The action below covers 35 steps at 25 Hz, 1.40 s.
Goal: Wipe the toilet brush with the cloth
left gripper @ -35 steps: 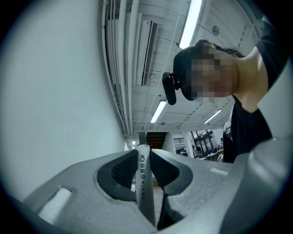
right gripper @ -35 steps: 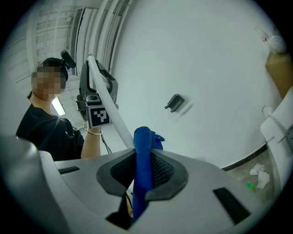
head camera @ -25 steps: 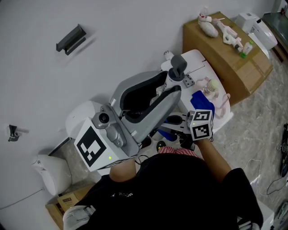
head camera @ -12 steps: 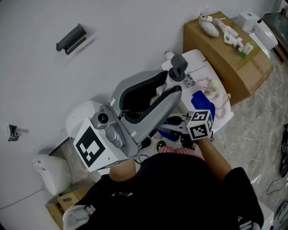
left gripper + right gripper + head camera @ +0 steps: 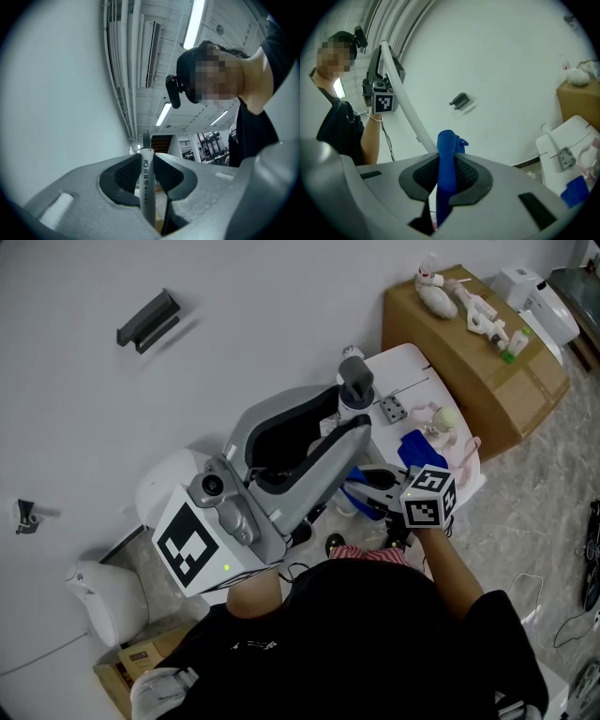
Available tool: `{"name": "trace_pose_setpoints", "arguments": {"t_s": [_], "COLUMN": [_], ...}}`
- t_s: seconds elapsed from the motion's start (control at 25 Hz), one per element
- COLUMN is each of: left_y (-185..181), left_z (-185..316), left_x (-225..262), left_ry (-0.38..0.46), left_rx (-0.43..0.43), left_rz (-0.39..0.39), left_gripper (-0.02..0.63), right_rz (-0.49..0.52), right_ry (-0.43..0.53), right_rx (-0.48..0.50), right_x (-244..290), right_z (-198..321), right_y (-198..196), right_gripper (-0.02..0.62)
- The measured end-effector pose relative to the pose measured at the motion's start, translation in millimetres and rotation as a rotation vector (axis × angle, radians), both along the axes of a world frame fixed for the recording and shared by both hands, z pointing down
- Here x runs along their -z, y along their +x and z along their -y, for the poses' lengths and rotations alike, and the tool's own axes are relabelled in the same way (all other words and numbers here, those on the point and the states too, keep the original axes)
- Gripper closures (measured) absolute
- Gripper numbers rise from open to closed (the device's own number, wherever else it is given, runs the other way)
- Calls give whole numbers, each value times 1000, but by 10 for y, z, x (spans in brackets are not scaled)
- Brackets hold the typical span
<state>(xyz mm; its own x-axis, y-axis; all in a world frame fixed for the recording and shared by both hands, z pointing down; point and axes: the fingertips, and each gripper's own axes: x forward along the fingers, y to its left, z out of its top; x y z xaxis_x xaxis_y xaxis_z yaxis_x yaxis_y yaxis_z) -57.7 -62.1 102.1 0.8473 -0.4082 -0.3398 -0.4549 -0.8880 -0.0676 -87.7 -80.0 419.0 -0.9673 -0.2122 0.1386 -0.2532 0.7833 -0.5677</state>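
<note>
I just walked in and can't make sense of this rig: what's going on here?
A person holds a claw tool in each hand. The left claw is clamped on the white handle of a toilet brush, tilted slightly upward. The right claw grips a blue cloth and holds it up near that handle, which runs just behind the cloth in the right gripper view. Whether cloth and handle touch cannot be told.

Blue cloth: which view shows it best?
Right gripper view: the blue cloth is pinched between the right gripper's jaws, dead centre and sharp. Head view shows only a blue sliver near that gripper. Left gripper view shows none.
</note>
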Motion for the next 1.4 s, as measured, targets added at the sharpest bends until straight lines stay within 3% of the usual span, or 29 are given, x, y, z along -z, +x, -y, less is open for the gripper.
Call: {"name": "trace_pose_setpoints", "arguments": {"t_s": [0.2,0.44,1.4], "left_y": [2,-9,-38], "left_z": [20,30,116], "left_x": [-35,-61,-210], "left_ry": [3,-9,-37], "left_rx": [10,11,44], "left_rz": [16,13,29], "left_gripper": [517,517,517], "right_rz": [1,42,253], "right_ry": [61,143,427], "right_rx": [-203,-322,-425], "right_x": [147,471,1931], "right_z": [278,413,290], "right_y": [305,546,944], "right_gripper": [534,534,534]}}
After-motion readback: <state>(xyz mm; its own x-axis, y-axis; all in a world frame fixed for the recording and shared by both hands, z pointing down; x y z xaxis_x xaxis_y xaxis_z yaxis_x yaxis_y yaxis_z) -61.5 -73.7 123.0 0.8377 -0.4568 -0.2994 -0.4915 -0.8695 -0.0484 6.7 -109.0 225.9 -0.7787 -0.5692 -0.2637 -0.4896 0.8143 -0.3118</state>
